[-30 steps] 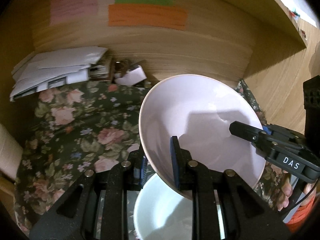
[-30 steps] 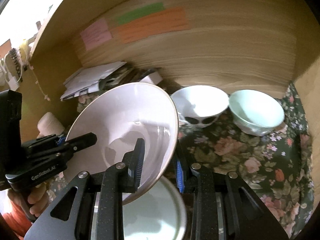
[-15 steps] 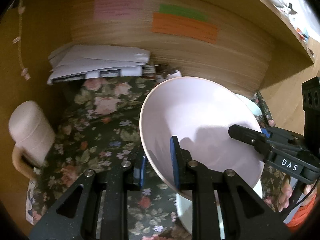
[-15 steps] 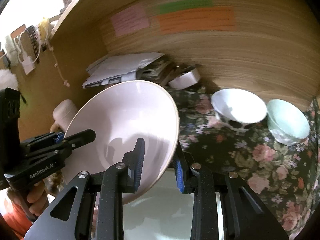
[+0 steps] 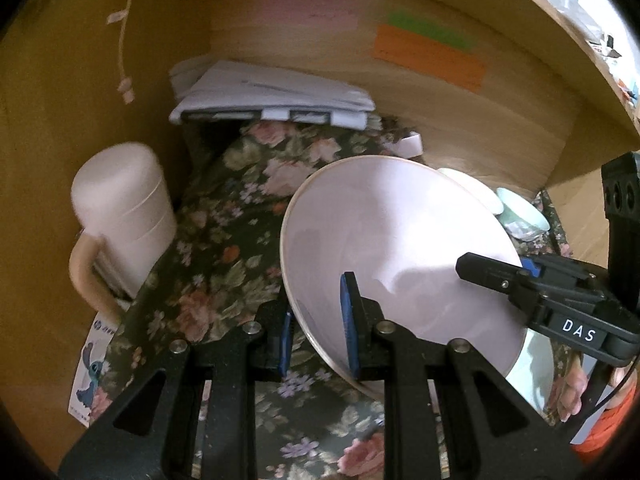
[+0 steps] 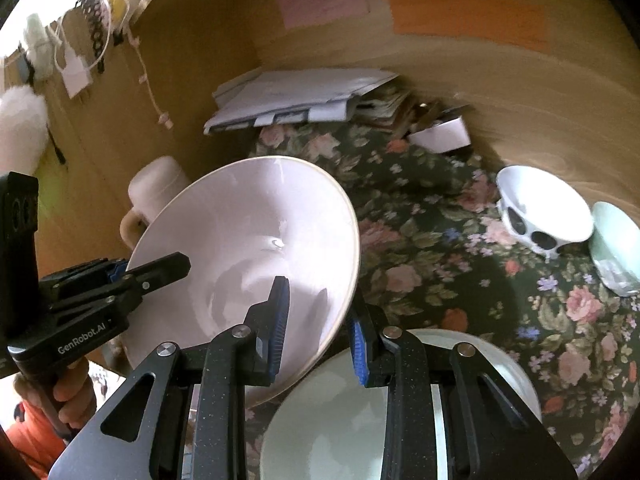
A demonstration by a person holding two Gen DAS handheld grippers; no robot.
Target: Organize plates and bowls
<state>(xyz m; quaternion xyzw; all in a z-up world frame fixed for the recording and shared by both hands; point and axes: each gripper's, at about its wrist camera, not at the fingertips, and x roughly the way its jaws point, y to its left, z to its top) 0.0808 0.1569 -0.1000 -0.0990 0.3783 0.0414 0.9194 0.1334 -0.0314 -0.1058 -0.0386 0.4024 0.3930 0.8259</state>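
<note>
While both claws are clamping its rim, the wide pale-pink ceramic bowl (image 6: 248,248) is hanging tilted at centre frame above the dark floral cloth (image 6: 432,248). The left gripper (image 5: 316,336) is pinching its lower-left edge; the right gripper (image 6: 318,330) is pinching its lower-right edge, over a white plate (image 6: 332,432).

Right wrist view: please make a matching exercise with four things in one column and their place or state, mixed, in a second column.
Things:
1. pink bowl
2. pale green bowl
3. stack of papers
4. pink mug

Place or state:
A. at the back wall
B. far right on the floral cloth
C. held tilted by both grippers
D. behind the held bowl, on the left

Pairs: 1-C, 2-B, 3-A, 4-D
</note>
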